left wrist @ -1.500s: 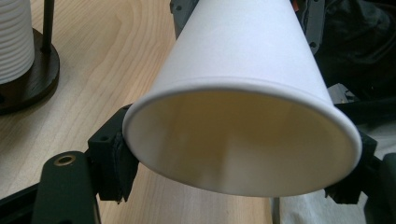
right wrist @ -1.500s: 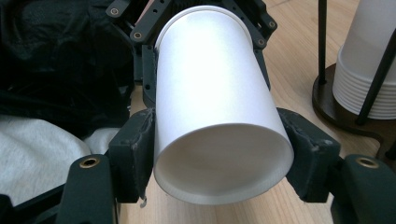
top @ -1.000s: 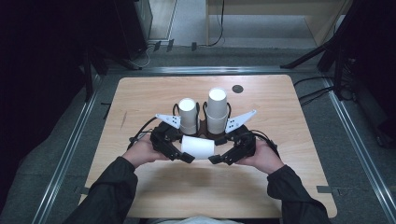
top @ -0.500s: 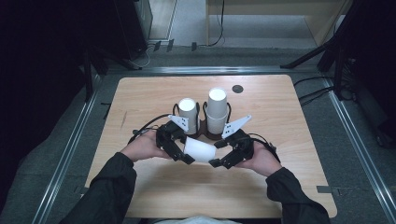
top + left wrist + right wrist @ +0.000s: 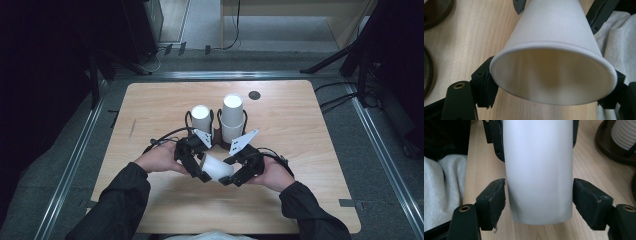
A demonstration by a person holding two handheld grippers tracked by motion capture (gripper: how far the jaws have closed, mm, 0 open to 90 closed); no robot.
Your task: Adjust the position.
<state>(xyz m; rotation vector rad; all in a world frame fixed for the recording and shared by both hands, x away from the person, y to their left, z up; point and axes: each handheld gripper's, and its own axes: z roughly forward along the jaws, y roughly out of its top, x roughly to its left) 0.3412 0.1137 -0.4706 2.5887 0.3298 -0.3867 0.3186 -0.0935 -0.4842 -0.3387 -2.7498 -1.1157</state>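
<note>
Paper cup (image 5: 216, 167) lies sideways just before two upright cup stacks (image 5: 233, 119).

Right gripper (image 5: 227, 178) jaws closing around paper cup (image 5: 216, 167) base; both hands nearer person.

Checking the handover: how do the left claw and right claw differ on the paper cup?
The left claw is shut on the paper cup's wide rim end; the right claw brackets its narrow base. Left pads press the wall; right pads, just closing, show slight gaps. Both hold it lying sideways over the table.
</note>
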